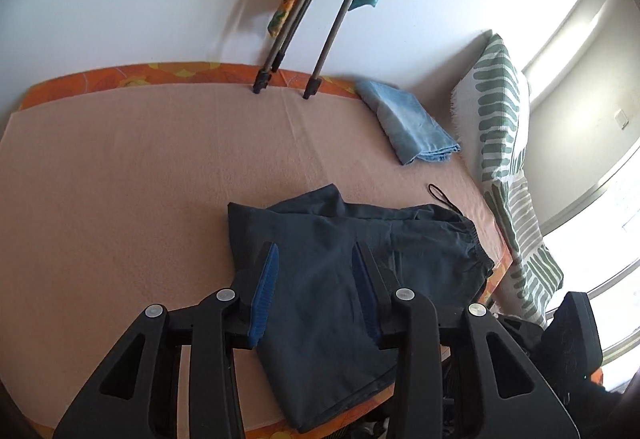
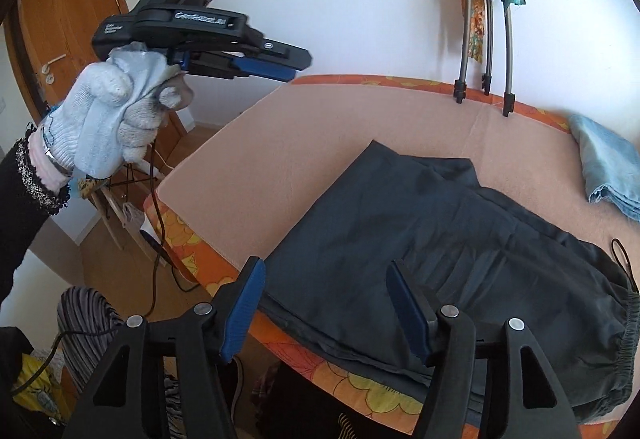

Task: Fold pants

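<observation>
Left gripper (image 1: 314,259), seen from its own wrist camera, hovers above the dark pants (image 1: 340,279) with its blue-padded fingers (image 1: 264,291) spread and nothing between them. From the right wrist view, the same gripper (image 2: 296,69) is held in the air beyond the bed's left edge, roughly level, in a gloved hand (image 2: 116,119) closed as a fist round the handle, with a dark sleeve (image 2: 24,191) behind the wrist. Right gripper (image 2: 324,303) hangs over the bed's near edge, tilted downward, its jaws apart and empty above the pants (image 2: 420,239). Pants lie partly folded on the pink bed cover (image 1: 140,179), along the near edge toward the right corner, with the elastic waistband (image 2: 624,327) at the right and a loose drawcord (image 1: 442,197) beside it. Folded blue cloth (image 1: 408,123) rests near the far right corner, well apart from the pants. Tripod legs (image 1: 320,39) stand on the far edge against the wall. Green-patterned pillow (image 1: 500,111) lines the right edge.
</observation>
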Tool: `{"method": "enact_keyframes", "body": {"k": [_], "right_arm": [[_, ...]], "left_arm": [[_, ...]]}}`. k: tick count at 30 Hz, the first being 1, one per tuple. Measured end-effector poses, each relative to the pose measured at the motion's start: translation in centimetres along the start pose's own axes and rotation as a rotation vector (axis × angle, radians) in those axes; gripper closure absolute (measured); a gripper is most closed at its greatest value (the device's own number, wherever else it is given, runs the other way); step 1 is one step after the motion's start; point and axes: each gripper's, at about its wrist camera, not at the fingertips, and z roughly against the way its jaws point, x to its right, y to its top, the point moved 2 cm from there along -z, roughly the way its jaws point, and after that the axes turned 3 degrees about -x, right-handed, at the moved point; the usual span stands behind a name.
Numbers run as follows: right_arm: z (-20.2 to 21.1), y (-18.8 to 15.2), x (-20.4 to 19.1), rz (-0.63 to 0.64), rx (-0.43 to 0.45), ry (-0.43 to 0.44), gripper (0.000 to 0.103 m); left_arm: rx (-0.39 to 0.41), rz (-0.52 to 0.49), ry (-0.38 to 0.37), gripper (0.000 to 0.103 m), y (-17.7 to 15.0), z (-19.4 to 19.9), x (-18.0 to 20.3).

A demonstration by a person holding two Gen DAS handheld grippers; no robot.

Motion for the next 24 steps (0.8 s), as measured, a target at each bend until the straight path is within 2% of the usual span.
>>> {"method": "enact_keyframes", "body": {"k": [6,10,17,24], "right_arm": [[-5.5,-1.5,-2.9,0.040,-0.051,0.032,0.037],[-8.9,-2.4,-5.0,0.078,-0.082,0.004,0.037],[-12.3,-3.5,-7.8,0.191,-0.105,-0.116,0.037],[-13.8,-3.4,-8.6,0.209,-0.115,-0.196,0.037]], "left_arm": [[-0.032,0.065,-0.006,0.066,-1.4,-5.4,-3.6],[-0.060,0.109,-0.010,0.066,-2.3,-7.9,-6.1],[-0.070,0.141,-0.078,0.066,-2.6,-9.8,-8.0],[-0.080,0.158,-0.114,0.066,-2.2,-11.4,-8.2]]}}
